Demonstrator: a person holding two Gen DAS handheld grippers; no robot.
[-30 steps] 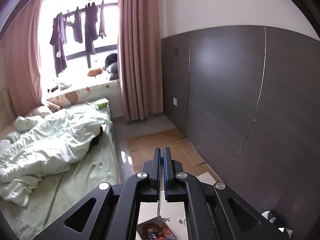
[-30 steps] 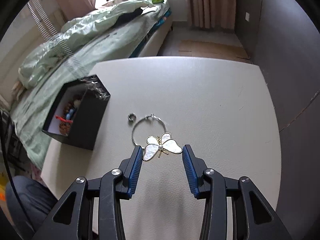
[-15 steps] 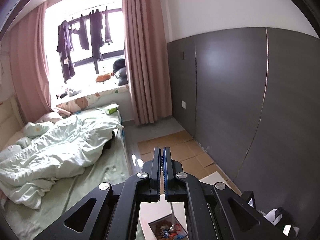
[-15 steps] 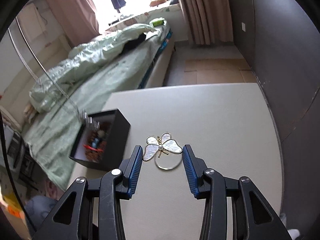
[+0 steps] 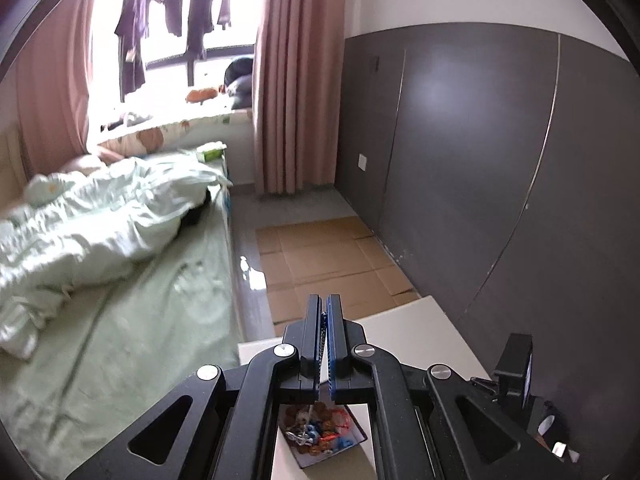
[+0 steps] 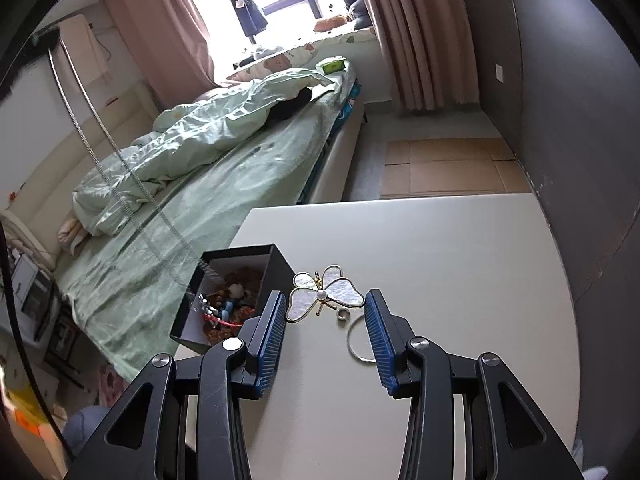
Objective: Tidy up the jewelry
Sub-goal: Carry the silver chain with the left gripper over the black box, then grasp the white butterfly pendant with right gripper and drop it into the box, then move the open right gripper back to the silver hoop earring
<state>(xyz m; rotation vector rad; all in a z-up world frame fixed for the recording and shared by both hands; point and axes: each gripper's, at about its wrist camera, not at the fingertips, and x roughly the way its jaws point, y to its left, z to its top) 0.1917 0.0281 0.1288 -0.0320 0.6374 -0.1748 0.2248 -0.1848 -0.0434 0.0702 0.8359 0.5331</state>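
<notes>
My left gripper (image 5: 324, 312) is shut on a thin silver chain (image 6: 120, 156) and holds it high; the chain hangs down into the black jewelry box (image 6: 276, 268), which holds beads and trinkets (image 5: 318, 430). My right gripper (image 6: 326, 312) holds a white and gold butterfly brooch (image 6: 326, 294) between its blue pads, lifted above the white table (image 6: 440, 248) just right of the box. A silver hoop (image 6: 356, 344) and a small ring (image 6: 343, 314) lie on the table under the brooch.
A bed with a pale green quilt (image 6: 200, 140) runs along the table's left side. A dark wall panel (image 6: 580, 120) stands to the right. A black stand (image 5: 516, 364) sits at the table's right in the left wrist view.
My right gripper has lifted the butterfly brooch off the table and carried it left toward the box. My left gripper has raised the chain, its lower end now in the box.
</notes>
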